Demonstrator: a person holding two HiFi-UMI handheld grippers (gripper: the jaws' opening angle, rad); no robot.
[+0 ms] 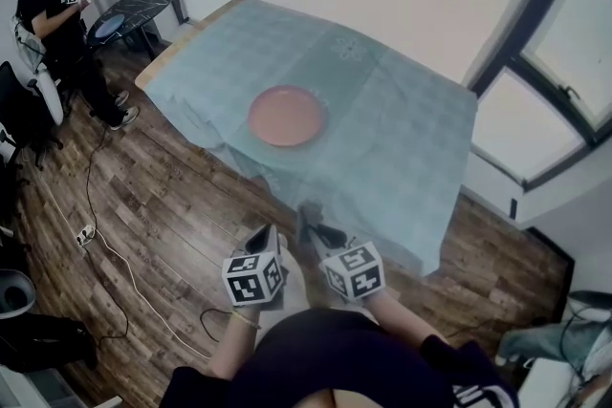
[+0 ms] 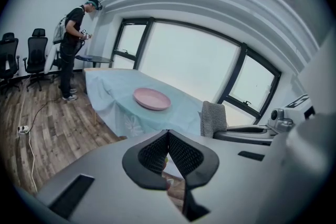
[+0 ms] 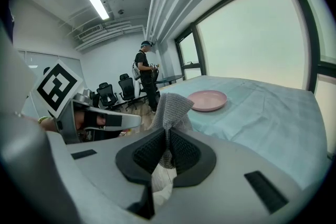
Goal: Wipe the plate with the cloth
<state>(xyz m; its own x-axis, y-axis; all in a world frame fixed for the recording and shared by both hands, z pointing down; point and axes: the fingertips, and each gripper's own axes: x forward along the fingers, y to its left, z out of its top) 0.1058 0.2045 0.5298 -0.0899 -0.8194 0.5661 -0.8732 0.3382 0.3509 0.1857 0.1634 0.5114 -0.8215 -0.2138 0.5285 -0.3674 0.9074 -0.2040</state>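
Observation:
A pink plate (image 1: 287, 116) rests near the middle of a table under a pale blue tablecloth (image 1: 402, 139). Both grippers hover over the wooden floor short of the table's near edge, well away from the plate. My right gripper (image 3: 168, 134) is shut on a grey knitted cloth (image 3: 170, 107), which sticks up above its jaws. In the left gripper view the cloth (image 2: 213, 118) hangs to the right, with the plate (image 2: 152, 98) beyond. My left gripper (image 2: 168, 134) is shut with nothing between its jaws. The head view shows the left gripper (image 1: 262, 234) and right gripper (image 1: 310, 225) side by side.
A person (image 1: 57, 24) stands at the far left beside a small dark round table (image 1: 134, 10). Black office chairs (image 2: 31, 57) line the wall. A cable with a power strip (image 1: 86, 234) lies on the wooden floor. Large windows (image 1: 535, 100) run behind the table.

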